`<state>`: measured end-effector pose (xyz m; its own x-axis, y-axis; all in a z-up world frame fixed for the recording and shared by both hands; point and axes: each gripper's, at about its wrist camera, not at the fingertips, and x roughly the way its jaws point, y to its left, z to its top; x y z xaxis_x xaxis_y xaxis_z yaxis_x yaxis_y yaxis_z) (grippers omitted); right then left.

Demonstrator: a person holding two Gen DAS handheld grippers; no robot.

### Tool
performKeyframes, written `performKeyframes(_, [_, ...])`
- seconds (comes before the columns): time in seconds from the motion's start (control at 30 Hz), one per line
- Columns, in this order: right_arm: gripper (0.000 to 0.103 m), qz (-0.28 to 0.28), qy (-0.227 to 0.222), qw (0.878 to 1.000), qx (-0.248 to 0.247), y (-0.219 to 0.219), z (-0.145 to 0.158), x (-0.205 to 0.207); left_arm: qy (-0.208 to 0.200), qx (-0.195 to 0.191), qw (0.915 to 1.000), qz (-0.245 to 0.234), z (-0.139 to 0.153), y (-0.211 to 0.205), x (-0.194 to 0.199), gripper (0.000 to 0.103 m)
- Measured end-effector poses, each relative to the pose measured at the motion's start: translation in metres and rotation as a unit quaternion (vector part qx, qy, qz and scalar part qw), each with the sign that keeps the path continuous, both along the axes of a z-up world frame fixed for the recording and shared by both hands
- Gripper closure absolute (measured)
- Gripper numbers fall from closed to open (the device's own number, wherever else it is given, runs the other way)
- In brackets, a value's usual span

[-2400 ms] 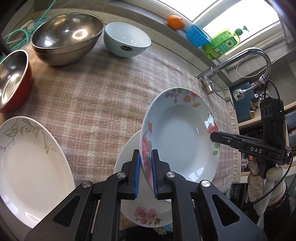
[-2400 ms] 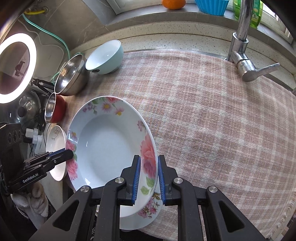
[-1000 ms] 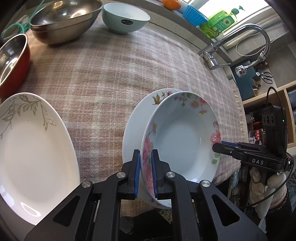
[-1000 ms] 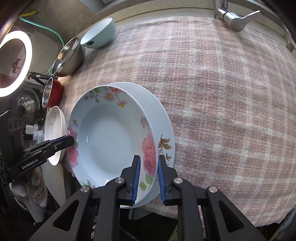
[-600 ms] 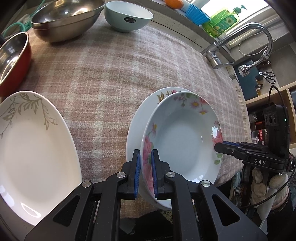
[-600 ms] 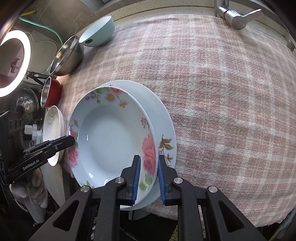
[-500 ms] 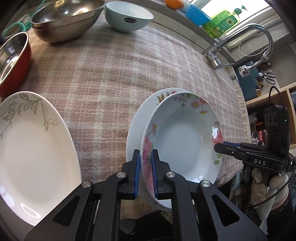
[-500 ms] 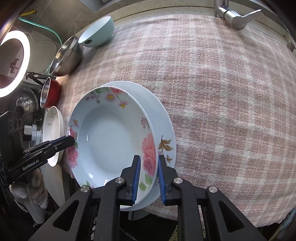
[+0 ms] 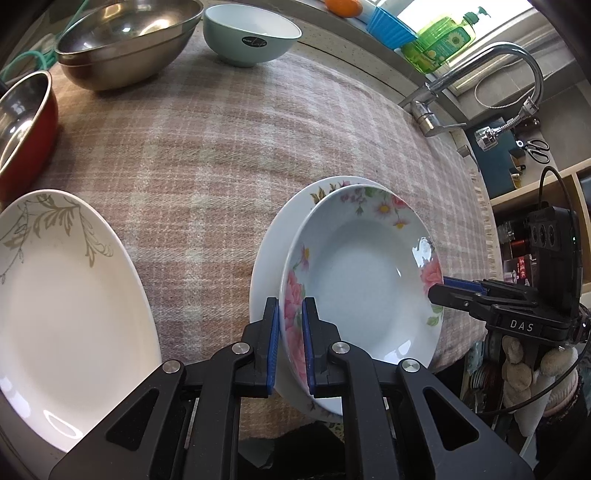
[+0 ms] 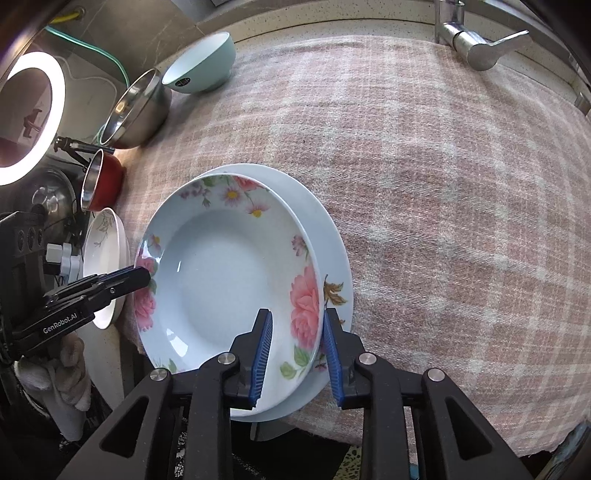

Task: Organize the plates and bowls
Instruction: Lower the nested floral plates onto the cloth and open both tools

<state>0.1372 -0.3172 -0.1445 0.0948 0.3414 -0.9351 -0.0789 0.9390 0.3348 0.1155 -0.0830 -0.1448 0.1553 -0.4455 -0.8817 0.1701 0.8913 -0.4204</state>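
A deep floral plate (image 9: 369, 280) (image 10: 225, 284) rests on a larger white plate (image 9: 269, 251) (image 10: 332, 258) at the near edge of the plaid cloth. My left gripper (image 9: 290, 343) is shut on the floral plate's left rim. My right gripper (image 10: 295, 350) has its jaws spread apart around the plate's right rim, pads clear of it. Each gripper shows in the other's view, the right one (image 9: 447, 291) and the left one (image 10: 140, 277).
A white oval plate with a leaf print (image 9: 62, 291) lies at the left. A red-sided steel bowl (image 9: 22, 122), a large steel bowl (image 9: 125, 44) and a pale green bowl (image 9: 251, 33) stand at the back. A faucet (image 9: 480, 70) is at the right.
My right gripper has opened and let go of the floral plate's rim. The plate has settled onto the white plate. My left gripper stays shut on it.
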Motion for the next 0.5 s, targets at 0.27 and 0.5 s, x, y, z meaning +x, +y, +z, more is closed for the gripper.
performKeyframes(0.27, [0.074,-0.013,-0.004,1.0,-0.003,-0.007,0.004,-0.003,-0.011,0.001,0.9999,0.0,0.006,0.003,0.001,0.093])
performKeyframes(0.5, [0.073,-0.038,-0.027,0.999,-0.006,-0.017,0.015,-0.007,-0.025,-0.001,0.9996,0.013,0.017,0.014,0.002,0.093])
